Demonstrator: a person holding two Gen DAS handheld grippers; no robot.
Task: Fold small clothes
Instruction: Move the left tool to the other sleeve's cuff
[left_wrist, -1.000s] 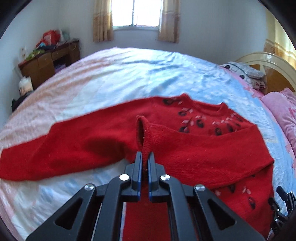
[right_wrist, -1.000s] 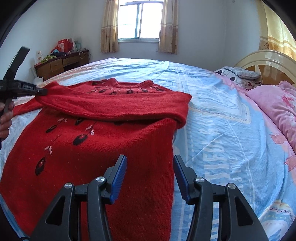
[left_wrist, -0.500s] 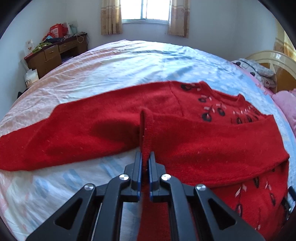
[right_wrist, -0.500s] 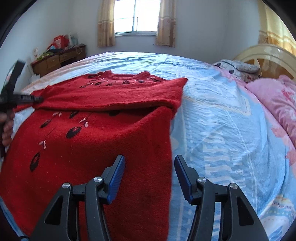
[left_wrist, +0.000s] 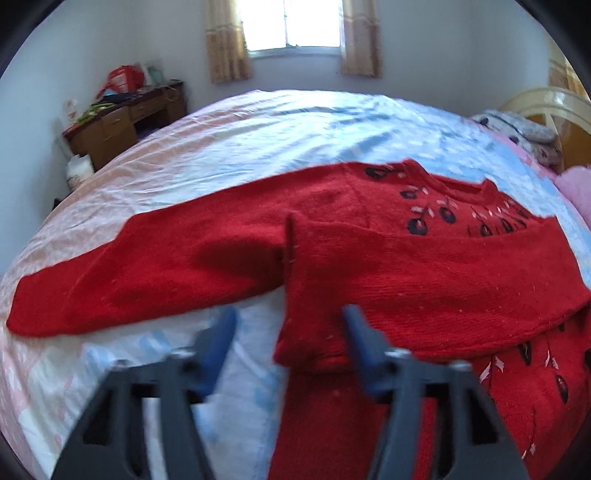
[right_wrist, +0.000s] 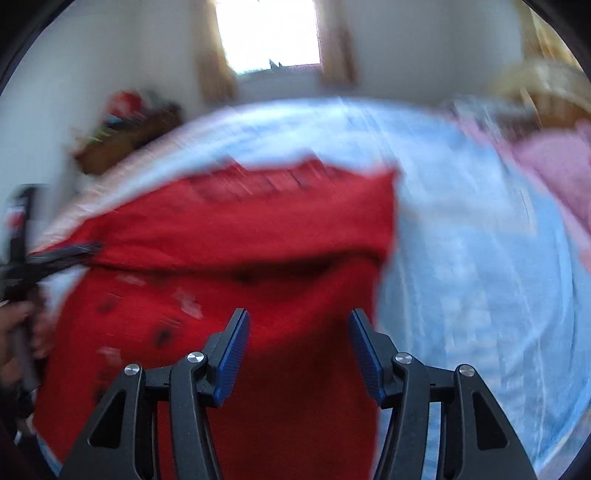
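Observation:
A red knit sweater (left_wrist: 406, 266) with dark flower motifs lies flat on the bed (left_wrist: 295, 133). One sleeve is folded across its chest, and the cuff (left_wrist: 306, 339) of that sleeve lies between the jaws of my left gripper (left_wrist: 288, 328). Those jaws are opening and the blue pads do not press the cuff. The other sleeve (left_wrist: 129, 269) stretches out to the left. In the blurred right wrist view, my right gripper (right_wrist: 297, 332) stands open above the sweater's body (right_wrist: 258, 266), near its right edge, with nothing held. The left gripper (right_wrist: 62, 254) shows at the far left there.
A wooden desk (left_wrist: 122, 114) with clutter stands by the far left wall under a curtained window (left_wrist: 291, 26). A pink quilt (right_wrist: 554, 166) and pillows (left_wrist: 517, 129) lie at the headboard on the right. Bare sheet spreads beyond the sweater.
My left gripper has let go of the sleeve cuff and its jaws have spread apart. The cuff now lies on the sweater. The right gripper has swung sideways and its picture is blurred.

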